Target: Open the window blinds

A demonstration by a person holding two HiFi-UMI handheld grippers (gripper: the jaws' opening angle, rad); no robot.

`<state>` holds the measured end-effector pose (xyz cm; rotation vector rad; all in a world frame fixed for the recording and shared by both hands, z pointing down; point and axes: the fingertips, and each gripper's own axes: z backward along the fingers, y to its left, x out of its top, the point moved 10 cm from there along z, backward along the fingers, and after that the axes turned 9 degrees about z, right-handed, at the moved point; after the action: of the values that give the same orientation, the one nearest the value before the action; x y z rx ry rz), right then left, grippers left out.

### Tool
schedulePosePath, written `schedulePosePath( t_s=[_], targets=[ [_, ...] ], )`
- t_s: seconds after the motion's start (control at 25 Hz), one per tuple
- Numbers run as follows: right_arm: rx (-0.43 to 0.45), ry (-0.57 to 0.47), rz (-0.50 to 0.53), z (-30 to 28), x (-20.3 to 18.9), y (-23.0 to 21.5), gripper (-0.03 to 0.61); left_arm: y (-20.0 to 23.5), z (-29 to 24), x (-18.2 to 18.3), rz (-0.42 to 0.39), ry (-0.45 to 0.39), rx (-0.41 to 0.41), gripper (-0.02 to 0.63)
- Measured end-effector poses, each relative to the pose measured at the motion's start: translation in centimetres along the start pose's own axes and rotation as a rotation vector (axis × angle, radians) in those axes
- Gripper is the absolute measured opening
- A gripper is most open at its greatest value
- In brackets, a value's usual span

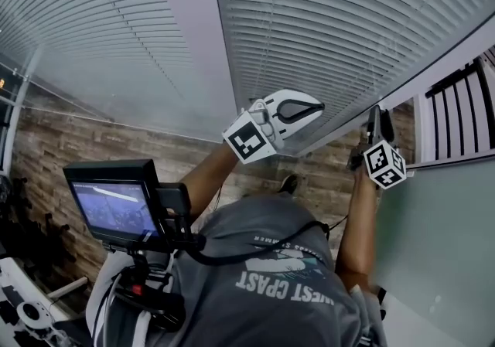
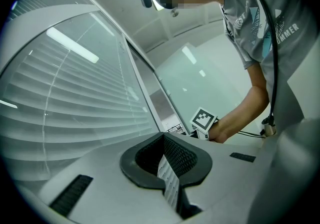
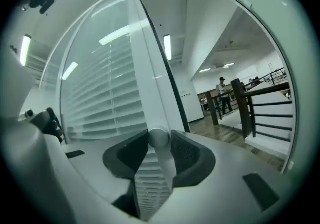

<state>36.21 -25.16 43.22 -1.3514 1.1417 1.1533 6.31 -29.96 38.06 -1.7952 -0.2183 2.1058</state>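
Note:
White slatted blinds (image 1: 332,21) hang behind two glass panes, with the slats lying close together. My right gripper (image 1: 377,115) reaches up to the right pane's lower frame. In the right gripper view a thin white wand (image 3: 164,163) with a rounded end runs between the jaws of the right gripper (image 3: 158,136). A gap shows at the wand's left, so the pads do not press it. My left gripper (image 1: 309,110) is held up in front of the right pane, and in its own view the left gripper (image 2: 164,139) has its pads together with nothing between them.
A wide white post (image 1: 193,36) divides the two panes. A small monitor on a rig (image 1: 112,202) sits at the lower left before a brick wall (image 1: 46,152). A dark railing (image 1: 464,106) stands to the right, with people (image 3: 221,91) far beyond it.

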Motion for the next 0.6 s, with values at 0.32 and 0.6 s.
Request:
schedulePosePath(
  t_s=[0.32, 0.6],
  targets=[
    [-0.19, 0.231, 1.374, -0.6, -0.5, 4.3, 0.12, -0.1, 0.0, -0.1, 0.007, 0.005, -0.001, 0.003],
    [0.027, 0.045, 0.263, 0.7, 0.6, 0.8, 0.126, -0.3, -0.4, 0.2, 0.0, 0.0, -0.012, 0.003]
  ],
)
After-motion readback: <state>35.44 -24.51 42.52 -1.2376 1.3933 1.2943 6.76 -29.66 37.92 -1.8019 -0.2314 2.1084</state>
